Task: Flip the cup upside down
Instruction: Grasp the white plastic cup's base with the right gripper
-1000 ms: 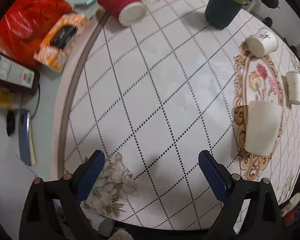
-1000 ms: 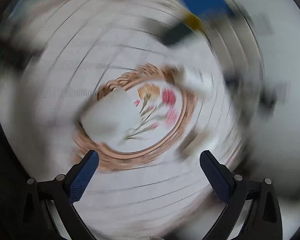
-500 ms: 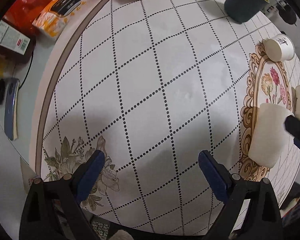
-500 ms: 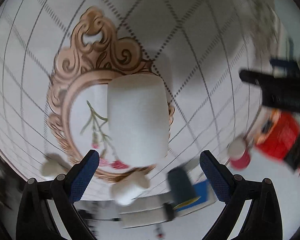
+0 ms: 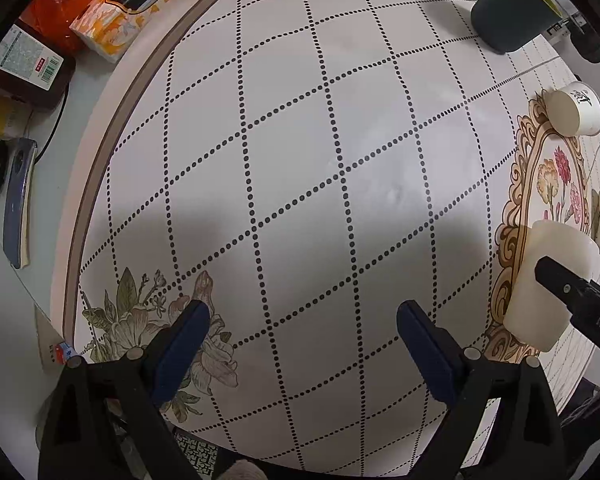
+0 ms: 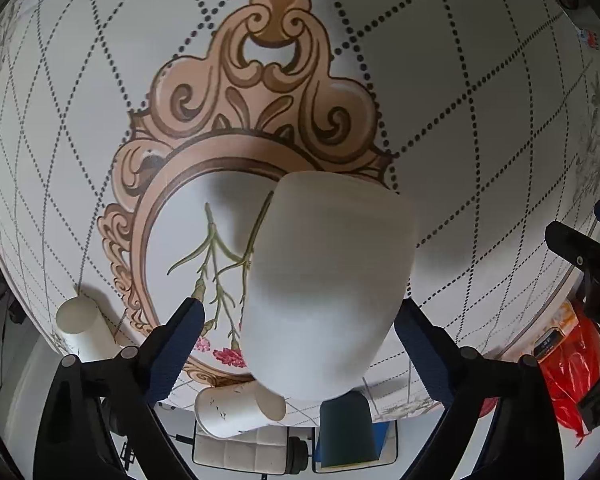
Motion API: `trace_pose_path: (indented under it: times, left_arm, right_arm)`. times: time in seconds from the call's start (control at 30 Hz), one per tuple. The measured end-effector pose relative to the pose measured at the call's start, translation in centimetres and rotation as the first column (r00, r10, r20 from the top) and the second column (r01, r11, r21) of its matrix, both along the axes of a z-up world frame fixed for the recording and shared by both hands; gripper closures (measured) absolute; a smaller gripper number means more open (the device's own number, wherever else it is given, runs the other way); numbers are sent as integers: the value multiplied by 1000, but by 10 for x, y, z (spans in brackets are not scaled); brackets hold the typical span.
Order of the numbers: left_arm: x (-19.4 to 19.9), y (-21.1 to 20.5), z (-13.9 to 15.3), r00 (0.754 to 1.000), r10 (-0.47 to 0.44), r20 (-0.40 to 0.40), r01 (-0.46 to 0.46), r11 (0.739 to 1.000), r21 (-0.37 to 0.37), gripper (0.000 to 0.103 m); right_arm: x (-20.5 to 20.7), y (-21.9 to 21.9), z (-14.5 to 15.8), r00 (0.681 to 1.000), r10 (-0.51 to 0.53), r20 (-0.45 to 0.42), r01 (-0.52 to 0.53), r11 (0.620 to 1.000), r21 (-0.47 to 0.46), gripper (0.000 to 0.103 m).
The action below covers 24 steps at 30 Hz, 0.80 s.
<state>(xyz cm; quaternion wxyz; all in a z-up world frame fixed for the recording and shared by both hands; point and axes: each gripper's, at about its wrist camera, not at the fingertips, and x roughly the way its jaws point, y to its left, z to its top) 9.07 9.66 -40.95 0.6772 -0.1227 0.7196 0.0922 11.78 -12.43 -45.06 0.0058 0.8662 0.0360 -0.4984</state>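
Since a moment ago, my right tongs [image 6: 298,346] have closed in: tall frosted white plastic cup [image 6: 324,280] stands between wide-open, empty jaws. Off-centre squeezing could tip it. Left tongs [image 5: 302,344] open, empty.

The round tablecloth-covered table [image 5: 300,168] is pale grey-white, crossed by black dotted lines in a diamond grid, with a tan scrolled frame [image 6: 276,92] enclosing pink and red flowers on green stems. A plain matte white cup [image 6: 328,280] stands on that frame. The gripper fingers [image 6: 176,344] wear navy blue pads on black arms. Off to the side are a dark teal cup with yellow lining [image 5: 512,12], an orange floral tissue pack [image 5: 140,0] and a red plastic bag [image 6: 572,376].
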Motion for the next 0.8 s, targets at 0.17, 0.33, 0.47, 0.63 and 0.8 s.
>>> trace_pose_path:
  times: [0.17,0.33,0.47,0.63,0.8]
  left_arm:
    - [22,-3,-7,1000,-10,-3,10,1000,-2,7]
    - [18,-1,-7,1000,-15,-4,15,1000,-1,7]
    - [20,-2,-7,1000,-15,-5,15,1000,1,7]
    - [23,0,-6,1000,-11,-8,11,1000,2,7]
    - [23,4,-9,1000,-7,-10,7,1000,2,7]
  right_arm:
    - [9,5,-4,1000,-13,-14,13,1000,1,7]
    - [12,4,-6,1000,-23,-11,23,1000,-3,18]
    - [11,9,-7,999,-42,-14,42,999,0,27]
    - [17,20,-10,998,-58,-20,58,998,-1,27]
    - [17,28,-13,996,-83,-26,83,997,-1,27]
